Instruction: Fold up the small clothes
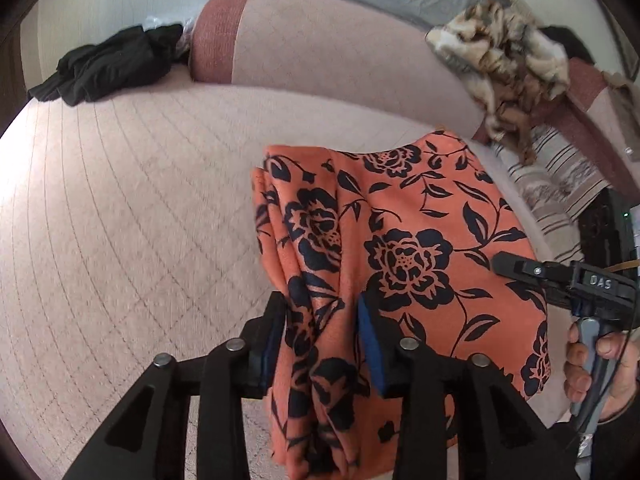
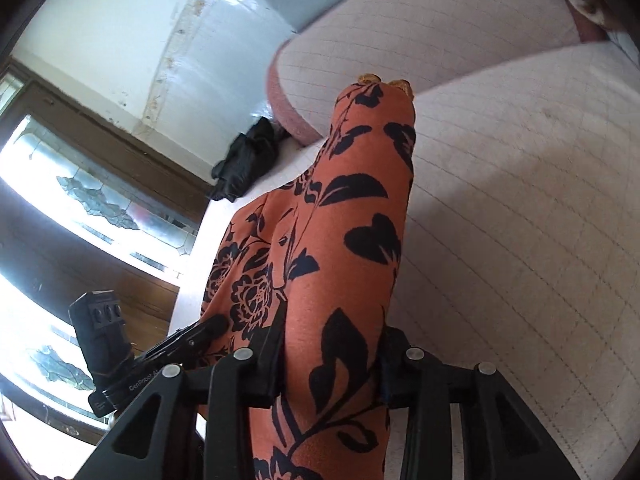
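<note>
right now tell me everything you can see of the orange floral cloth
The orange floral cloth is a soft, thin-looking fabric printed with dark navy roses and leaves. It is folded into several layers, with stacked edges showing along one side. It is lifted above the pink quilted sofa seat, bunched where it is gripped. The left gripper is shut on one gathered end and the right gripper on another part.

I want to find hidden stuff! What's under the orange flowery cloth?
Around the orange flowery cloth, only the pink quilted sofa seat shows. Both the left gripper and right gripper pinch it. Anything directly beneath is covered.
</note>
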A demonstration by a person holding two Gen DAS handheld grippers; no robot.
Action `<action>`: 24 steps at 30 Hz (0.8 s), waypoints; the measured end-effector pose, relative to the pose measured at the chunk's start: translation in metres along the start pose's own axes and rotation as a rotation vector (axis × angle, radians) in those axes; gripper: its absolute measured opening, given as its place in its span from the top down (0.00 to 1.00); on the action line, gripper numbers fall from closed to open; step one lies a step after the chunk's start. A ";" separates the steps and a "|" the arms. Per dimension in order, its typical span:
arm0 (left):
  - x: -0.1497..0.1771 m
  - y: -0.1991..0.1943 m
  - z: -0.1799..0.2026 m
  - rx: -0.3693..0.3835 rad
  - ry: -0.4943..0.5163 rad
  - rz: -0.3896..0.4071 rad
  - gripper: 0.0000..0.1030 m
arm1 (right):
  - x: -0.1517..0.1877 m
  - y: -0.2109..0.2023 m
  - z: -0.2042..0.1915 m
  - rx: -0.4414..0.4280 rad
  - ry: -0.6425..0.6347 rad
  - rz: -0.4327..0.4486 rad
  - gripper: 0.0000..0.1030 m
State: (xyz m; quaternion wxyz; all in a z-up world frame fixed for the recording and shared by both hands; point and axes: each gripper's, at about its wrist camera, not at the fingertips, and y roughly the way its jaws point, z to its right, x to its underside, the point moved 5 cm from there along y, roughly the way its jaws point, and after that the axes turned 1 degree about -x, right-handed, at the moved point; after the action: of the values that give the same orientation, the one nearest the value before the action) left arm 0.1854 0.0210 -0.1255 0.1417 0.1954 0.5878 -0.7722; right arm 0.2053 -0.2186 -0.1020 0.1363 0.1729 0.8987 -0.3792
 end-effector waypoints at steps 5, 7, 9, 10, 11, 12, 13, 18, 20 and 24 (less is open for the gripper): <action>0.017 -0.005 -0.018 -0.025 -0.051 0.032 0.36 | 0.033 0.006 0.063 0.163 0.148 0.017 0.40; 0.017 -0.018 -0.019 -0.052 -0.036 0.057 0.36 | 0.030 -0.015 0.049 0.235 0.074 0.095 0.39; 0.018 -0.027 -0.020 -0.084 -0.032 0.072 0.36 | 0.026 -0.028 0.022 0.215 0.009 0.142 0.39; 0.018 -0.030 -0.019 -0.100 -0.037 0.072 0.36 | 0.022 -0.030 0.007 0.196 -0.028 0.157 0.38; 0.020 -0.033 -0.021 -0.111 -0.041 0.071 0.36 | 0.020 -0.030 -0.005 0.178 -0.064 0.164 0.33; 0.023 -0.037 -0.022 -0.119 -0.043 0.074 0.36 | 0.019 -0.025 -0.017 0.163 -0.092 0.161 0.27; 0.029 -0.044 -0.027 -0.127 -0.041 0.083 0.36 | 0.017 -0.014 -0.026 0.153 -0.110 0.145 0.25; 0.036 -0.059 -0.030 -0.175 -0.041 0.090 0.28 | 0.028 0.041 -0.013 0.282 -0.079 0.044 0.24; 0.039 -0.068 -0.031 -0.189 -0.048 0.112 0.23 | 0.030 0.027 -0.030 0.304 -0.109 0.069 0.24; 0.044 -0.086 -0.025 -0.201 -0.037 0.146 0.20 | 0.044 -0.011 -0.064 0.426 -0.246 0.144 0.05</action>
State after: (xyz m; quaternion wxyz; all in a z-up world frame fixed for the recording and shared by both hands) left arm 0.1110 0.0686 -0.0789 0.2274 0.2081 0.6438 -0.7004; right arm 0.1537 -0.1700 -0.0685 0.2318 0.2137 0.7606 -0.5675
